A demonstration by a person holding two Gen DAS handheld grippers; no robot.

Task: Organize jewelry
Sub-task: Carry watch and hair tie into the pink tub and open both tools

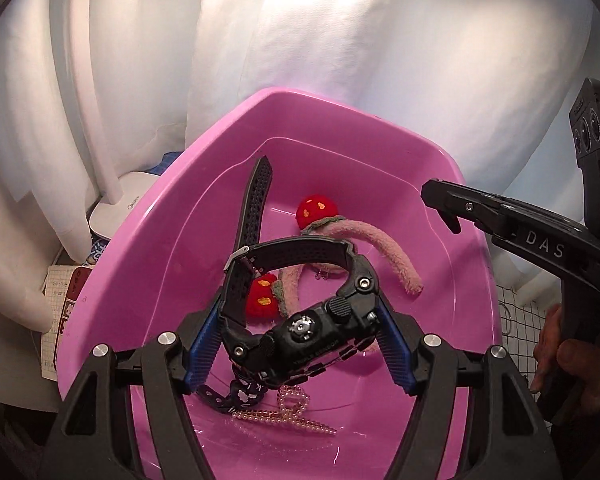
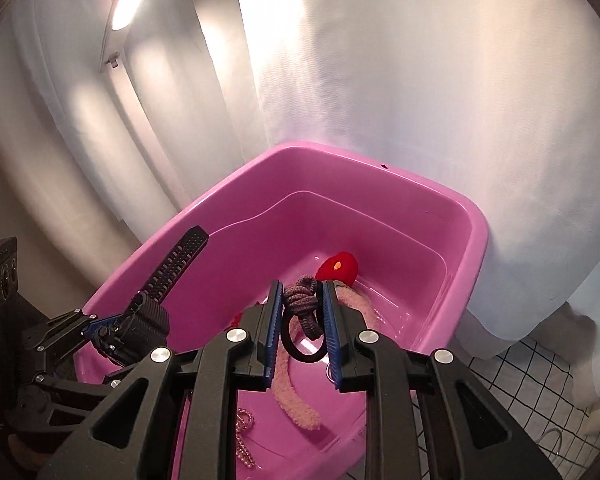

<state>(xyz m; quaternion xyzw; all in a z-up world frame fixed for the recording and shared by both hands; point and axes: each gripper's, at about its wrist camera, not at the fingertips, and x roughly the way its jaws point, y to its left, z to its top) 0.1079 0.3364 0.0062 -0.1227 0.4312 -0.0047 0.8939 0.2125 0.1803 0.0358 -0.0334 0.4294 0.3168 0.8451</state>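
We hold a black digital watch (image 1: 300, 332) in our left gripper (image 1: 300, 344), the blue pads closed in on the case from both sides, so the watch sits crosswise between them. It hangs above the pink plastic tub (image 1: 440, 168), over the near half of the floor. The strap's long axis runs away from us: one half loops up and back, the other (image 1: 256, 200) stands up toward the far wall. A straight lowering should, we judge, put the case down on what lies beneath it.

Our right gripper (image 2: 300, 320) is narrowly parted and clamps a small bundle: a knotted dark hair tie (image 2: 300, 300) and a plain black elastic ring (image 2: 302, 344) hanging below it. It too hovers over the tub, nearer the middle and right side.

Already in the tub are a fuzzy pink headband (image 1: 384, 248) with red knitted mushroom ends (image 1: 317, 210), a pearl bead piece (image 1: 288, 412) and a black patterned band (image 1: 236, 394).

The left wrist view shows the floor directly under the watch, with the pearls and patterned band close below; the right wrist view mostly hides that corner behind its own fingers. The right wrist view alone shows what the right gripper carries; from the left we see only its dark outer finger (image 1: 444, 200) above the tub's right rim.
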